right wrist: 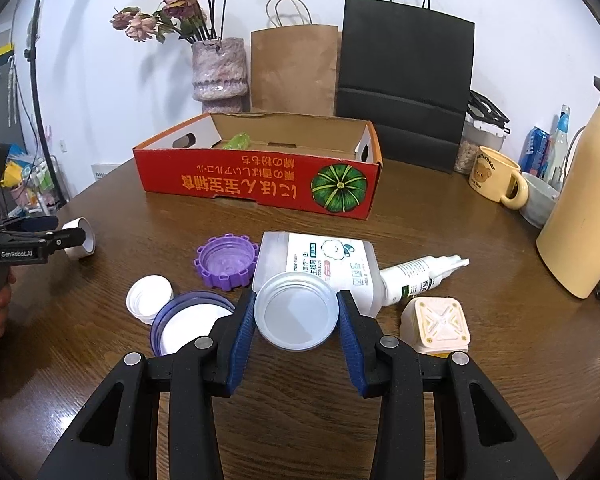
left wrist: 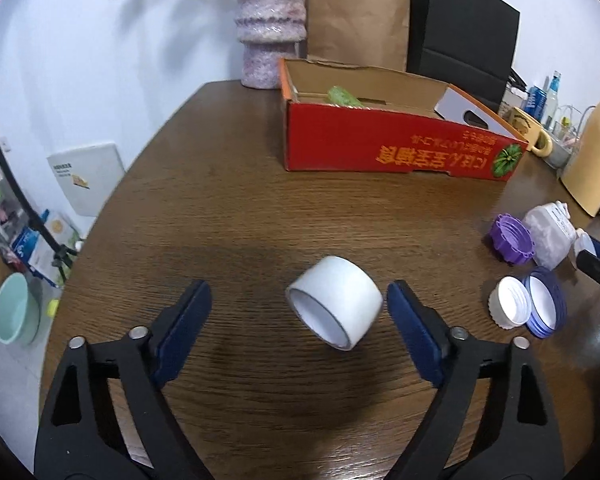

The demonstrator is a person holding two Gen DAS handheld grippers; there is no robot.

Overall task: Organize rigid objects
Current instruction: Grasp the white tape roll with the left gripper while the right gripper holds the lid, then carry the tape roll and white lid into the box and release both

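left tool (left wrist: 300, 320) angled down, spread around tape roll (left wrist: 334, 307), right tool (right wrist: 296, 320) clamping clear lid (right wrist: 296, 316)

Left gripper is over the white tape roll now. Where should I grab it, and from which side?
Grip the tape roll across its two flat, open-cored ends, coming down from above with the left gripper open astride it. It lies on its curved side, core tilted, so rotate the fingers to meet the end faces; the curved band could roll away.

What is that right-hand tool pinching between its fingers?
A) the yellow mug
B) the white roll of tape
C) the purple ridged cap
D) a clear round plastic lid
D: the right gripper has its blue fingers pressed against both sides of the clear round lid.
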